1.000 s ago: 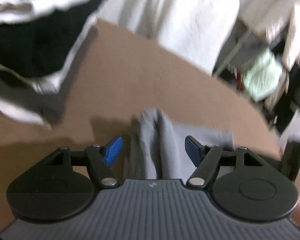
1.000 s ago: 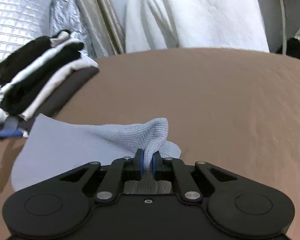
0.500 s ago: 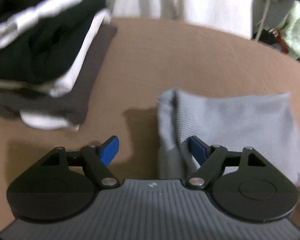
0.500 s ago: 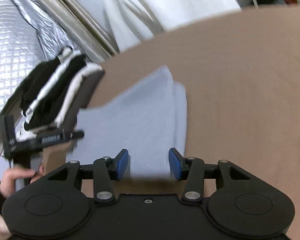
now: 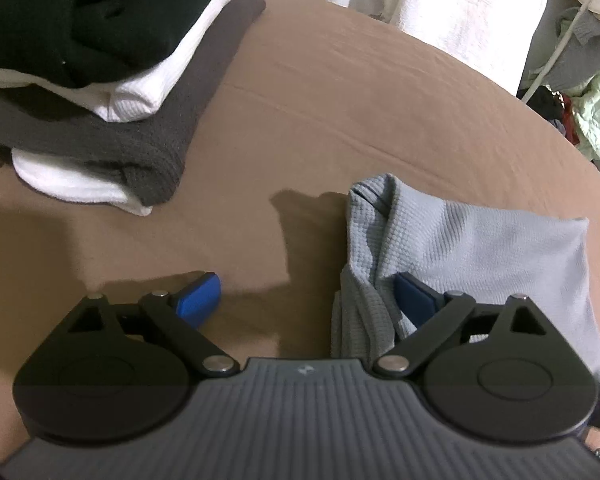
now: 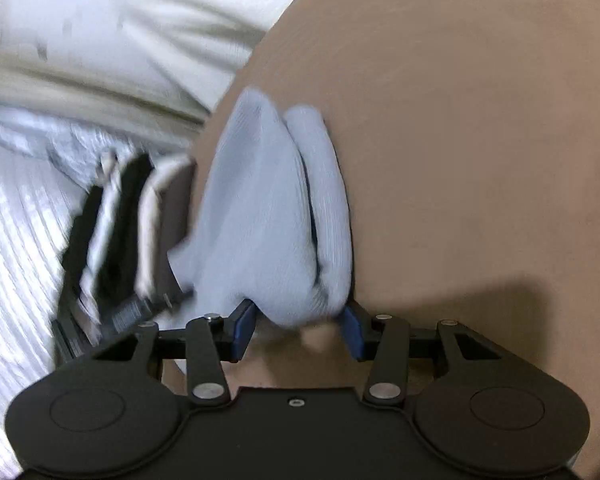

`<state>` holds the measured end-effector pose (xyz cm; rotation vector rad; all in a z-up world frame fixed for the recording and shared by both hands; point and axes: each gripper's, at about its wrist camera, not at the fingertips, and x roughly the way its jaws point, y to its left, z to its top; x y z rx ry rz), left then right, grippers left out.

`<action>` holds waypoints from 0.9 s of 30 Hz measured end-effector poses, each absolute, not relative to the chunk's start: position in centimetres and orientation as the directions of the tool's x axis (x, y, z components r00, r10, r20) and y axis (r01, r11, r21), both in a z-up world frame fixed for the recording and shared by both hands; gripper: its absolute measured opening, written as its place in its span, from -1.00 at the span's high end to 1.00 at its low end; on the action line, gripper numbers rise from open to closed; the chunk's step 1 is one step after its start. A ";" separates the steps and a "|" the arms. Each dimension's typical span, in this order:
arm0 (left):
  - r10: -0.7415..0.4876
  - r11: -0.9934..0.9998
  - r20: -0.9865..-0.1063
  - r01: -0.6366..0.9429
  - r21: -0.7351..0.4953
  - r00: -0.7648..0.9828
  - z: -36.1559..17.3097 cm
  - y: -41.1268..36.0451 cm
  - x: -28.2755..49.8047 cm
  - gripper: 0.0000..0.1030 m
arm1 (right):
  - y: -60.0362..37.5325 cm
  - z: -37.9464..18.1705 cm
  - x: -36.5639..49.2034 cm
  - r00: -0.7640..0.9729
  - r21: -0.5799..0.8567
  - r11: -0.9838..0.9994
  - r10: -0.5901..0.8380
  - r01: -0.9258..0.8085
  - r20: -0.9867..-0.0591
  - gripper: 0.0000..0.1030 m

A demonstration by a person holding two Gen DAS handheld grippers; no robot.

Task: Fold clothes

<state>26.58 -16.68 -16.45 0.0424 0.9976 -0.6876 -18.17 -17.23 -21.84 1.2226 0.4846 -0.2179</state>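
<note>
The soft, bumpy light-blue waffle-knit cloth (image 5: 480, 248) lies folded on the smooth brown table (image 5: 340, 92). The left gripper (image 5: 306, 294) jaws are opening wide, pinching nothing. The right gripper (image 6: 298, 334) jaws stand spread around the cloth's end; only the left view clearly shows the folded stack of black, white and grey clothes (image 5: 100, 60).

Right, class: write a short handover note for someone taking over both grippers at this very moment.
Left gripper: jaws opening, nothing pressed; one finger lies on the blue cloth's bunched edge.
Right gripper: open, with the cloth's folded end between its fingers, not pinched.
The cloth lies folded on the brown surface, beside the stack.
Left: probably tidy the edge, then add it to the stack.

brown bed (image 5: 340, 92), folded pile (image 5: 100, 92), blue garment (image 5: 480, 248)
</note>
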 end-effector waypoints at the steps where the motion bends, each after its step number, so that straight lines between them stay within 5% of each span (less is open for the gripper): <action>1: -0.518 0.789 -0.781 0.548 -0.279 0.349 -16.7 -16.7 26.6 -0.84 | -17.5 -22.1 -17.8 0.883 0.850 0.330 0.089 0.410 -0.461 -0.04; 6: -0.599 0.759 -0.746 0.503 -0.413 0.291 -17.5 -15.5 28.2 -0.84 | -18.3 -21.3 -15.9 0.907 0.868 0.312 0.045 0.386 -0.419 -0.11; 11: -0.580 0.767 -0.762 0.508 -0.392 0.289 -17.5 -15.3 27.7 -0.83 | -17.7 -19.5 -17.4 0.947 0.903 0.332 0.072 0.274 -0.314 -0.15; 25: -0.646 0.707 -0.721 0.552 -0.441 0.251 -17.3 -14.1 27.3 -0.82 | -23.8 -21.7 -11.4 0.852 0.834 0.411 0.212 0.367 -0.479 -0.36; 26: -0.664 0.689 -0.711 0.559 -0.461 0.232 -17.3 -14.1 27.2 -0.81 | -24.0 -21.6 -10.6 0.852 0.834 0.415 0.214 0.363 -0.477 -0.28; 27: -0.685 0.667 -0.699 0.565 -0.486 0.207 -17.2 -14.0 27.2 -0.81 | -23.8 -20.8 -9.8 0.852 0.818 0.452 0.204 0.355 -0.482 0.29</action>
